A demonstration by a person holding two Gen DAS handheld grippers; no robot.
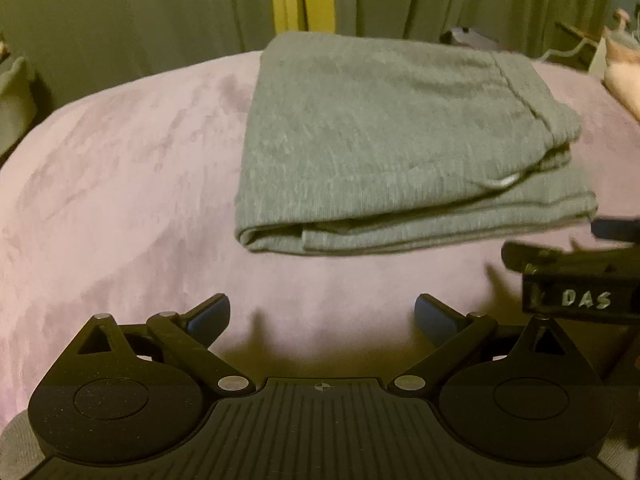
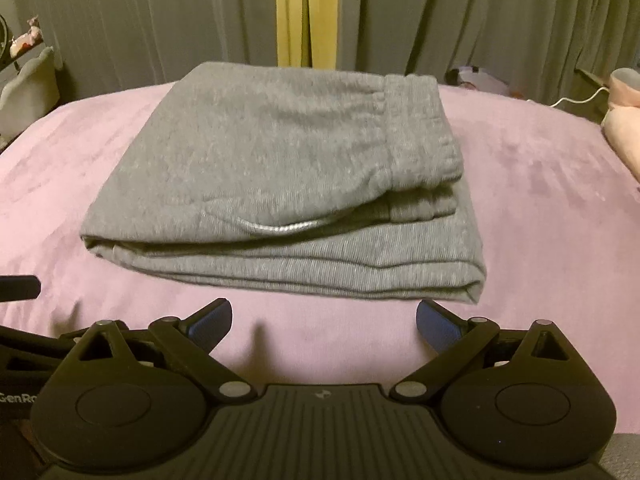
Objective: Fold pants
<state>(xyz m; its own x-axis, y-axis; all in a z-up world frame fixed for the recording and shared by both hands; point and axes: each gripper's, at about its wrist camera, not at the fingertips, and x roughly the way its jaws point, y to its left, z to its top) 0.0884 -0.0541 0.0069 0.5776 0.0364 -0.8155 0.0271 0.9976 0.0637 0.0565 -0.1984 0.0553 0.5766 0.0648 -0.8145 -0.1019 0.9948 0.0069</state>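
Grey sweatpants lie folded in a compact stack on a pink velvety bed cover. The waistband with its drawstring lies on top at the right; they also show in the right wrist view. My left gripper is open and empty, a short way in front of the stack's near edge. My right gripper is open and empty, just in front of the stack. The right gripper's body shows at the right of the left wrist view.
Grey curtains with a yellow gap hang behind the bed. A pink object and a white cable lie at the far right. A pale container stands at the far left.
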